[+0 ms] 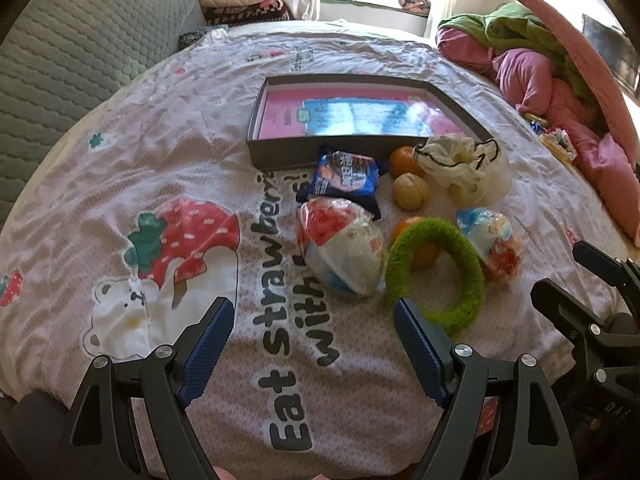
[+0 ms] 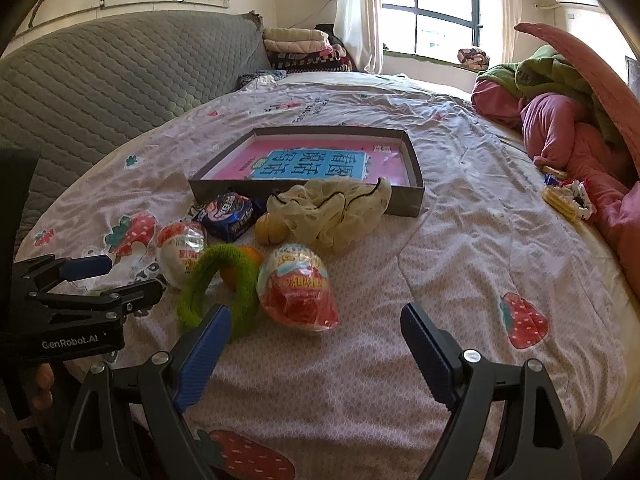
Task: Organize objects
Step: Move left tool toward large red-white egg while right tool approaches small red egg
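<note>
Surface: a bed quilt (image 2: pixel 460 240) printed with strawberries is carrying everything; it is lying wrinkled and soft.
Target container: a shallow grey box (image 2: pixel 416 184) with a pink and blue printed floor is sitting open beyond the pile; nothing is lying inside it.
Loose items: a blue snack packet (image 1: pixel 344 180) is leaning against the box's near wall; an orange (image 1: pixel 402 160) and a pale yellowish fruit (image 1: pixel 408 192) are resting just beside it; a cream mesh bag (image 2: pixel 332 208) is slumping over the box's near wall.
Nearer items: two wrapped egg-shaped toys, one on the left (image 1: pixel 344 252) and one on the right (image 2: pixel 296 284), are flanking a green fuzzy ring (image 2: pixel 224 284), which is propping itself against a second orange (image 2: pixel 244 260).
Left gripper (image 1: pixel 314 330): its fingers are standing spread, holding nothing, hovering short of the pile.
Right gripper (image 2: pixel 316 336): its fingers are likewise spread and holding nothing, pointing at the right-hand egg toy.
Step in hand: judging by the unfilled box, sorting is only starting; both tools are lining up for a first pick.
Next move: the right tool is best placed to go forward, straddling the egg toy at its wide middle, then closing gently.
Risk: the crinkly wrapper is probably making the egg slippery, and the quilt is giving way under pressure.
</note>
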Demonstrator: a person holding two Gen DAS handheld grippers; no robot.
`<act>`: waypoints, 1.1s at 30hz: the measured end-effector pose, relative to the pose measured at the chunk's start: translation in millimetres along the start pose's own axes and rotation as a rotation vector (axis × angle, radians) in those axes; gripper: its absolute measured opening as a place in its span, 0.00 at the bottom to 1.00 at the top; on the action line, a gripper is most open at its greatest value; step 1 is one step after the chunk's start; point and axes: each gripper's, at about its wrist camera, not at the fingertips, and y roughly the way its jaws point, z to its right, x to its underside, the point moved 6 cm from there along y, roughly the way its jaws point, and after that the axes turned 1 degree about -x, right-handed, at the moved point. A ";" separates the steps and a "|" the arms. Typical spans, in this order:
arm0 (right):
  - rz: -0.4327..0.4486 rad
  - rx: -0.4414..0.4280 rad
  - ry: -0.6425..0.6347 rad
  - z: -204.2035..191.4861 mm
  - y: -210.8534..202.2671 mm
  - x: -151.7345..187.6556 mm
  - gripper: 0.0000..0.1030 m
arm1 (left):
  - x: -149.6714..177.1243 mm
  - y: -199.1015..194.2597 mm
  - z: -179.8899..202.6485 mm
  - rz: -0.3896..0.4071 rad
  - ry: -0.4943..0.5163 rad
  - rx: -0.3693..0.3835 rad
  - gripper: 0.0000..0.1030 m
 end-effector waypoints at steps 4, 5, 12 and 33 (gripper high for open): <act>-0.010 -0.001 -0.006 0.3 1.6 2.8 0.83 | 2.6 3.0 -2.3 -0.007 0.003 -0.002 0.80; -0.012 -0.002 -0.007 0.6 1.6 3.5 0.83 | 3.5 4.4 -2.8 -0.011 0.004 -0.002 0.80; -0.042 0.006 -0.014 2.5 8.8 9.7 0.83 | 9.4 15.7 -0.5 -0.044 0.020 0.011 0.80; -0.084 0.033 -0.022 12.5 34.0 17.4 0.80 | 4.2 38.2 1.3 -0.022 0.029 0.018 0.80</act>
